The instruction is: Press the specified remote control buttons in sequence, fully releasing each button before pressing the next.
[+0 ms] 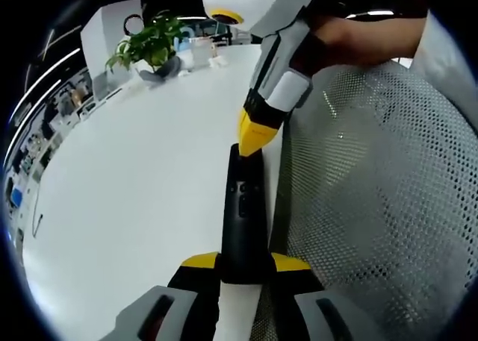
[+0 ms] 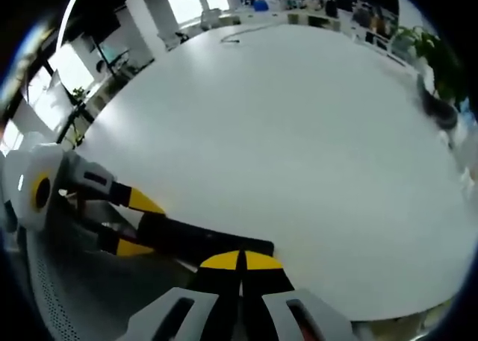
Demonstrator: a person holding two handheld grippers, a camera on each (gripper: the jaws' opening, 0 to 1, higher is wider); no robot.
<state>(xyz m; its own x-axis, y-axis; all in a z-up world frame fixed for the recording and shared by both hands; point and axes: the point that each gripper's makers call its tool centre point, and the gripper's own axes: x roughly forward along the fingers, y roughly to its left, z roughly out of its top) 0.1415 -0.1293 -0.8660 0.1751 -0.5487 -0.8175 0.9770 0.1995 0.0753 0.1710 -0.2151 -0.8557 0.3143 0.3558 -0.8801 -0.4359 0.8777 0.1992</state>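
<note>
Left hand-held gripper (image 1: 244, 265) clamped on remote (image 1: 243, 214) at 6 o'clock over bench (image 1: 134, 184) edge, steadying it so closed right hand-held gripper (image 1: 256, 141) tip meets its top end.

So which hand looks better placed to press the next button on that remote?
Probably the right gripper: its closed tips sit at the remote's far end, near the buttons, while the left gripper clamps the remote.

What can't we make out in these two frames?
- Remote button labels: too small, left gripper view.
- Remote's near end: hidden between the left gripper jaws.
- Which button the right gripper tip touches: covered by the tip.
- Remote buttons in right gripper view: dark, blocked by the right gripper.
</note>
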